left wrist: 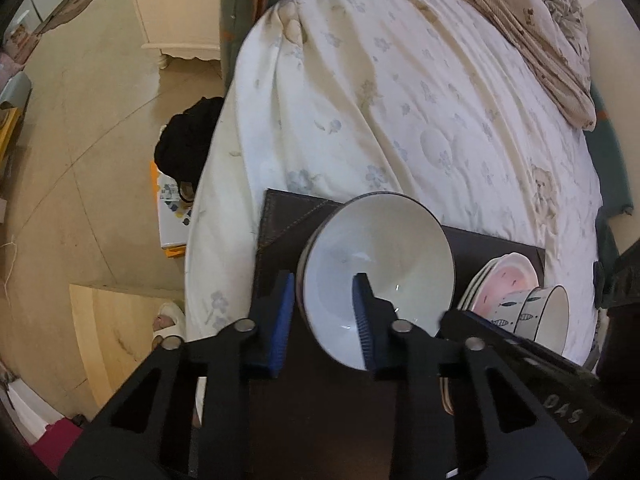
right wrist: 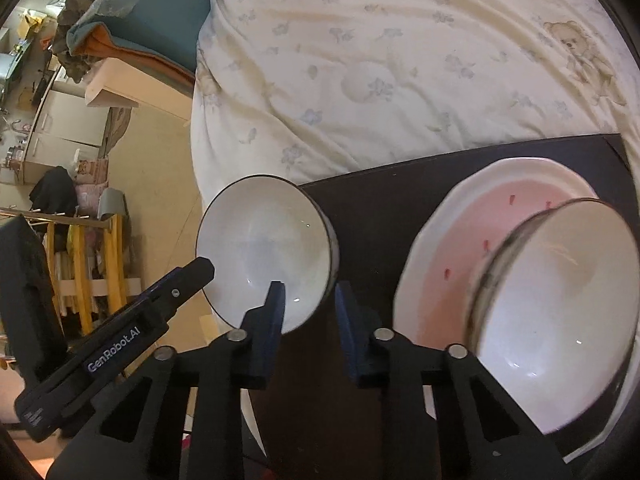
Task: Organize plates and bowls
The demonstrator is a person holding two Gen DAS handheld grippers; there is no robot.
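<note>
A white bowl with a dark rim hangs tilted above a dark brown mat on the bed. Both grippers straddle its rim, one finger inside and one outside. My left gripper holds it in the left wrist view. My right gripper holds the same bowl in the right wrist view. Pink-centred plates are stacked on the mat at right, with nested fish-pattern bowls lying tilted on them. They also show in the left wrist view.
A cream floral quilt covers the bed behind the mat. Tan floor lies to the left with a black bag, a white cabinet, a wooden board and a yellow rack.
</note>
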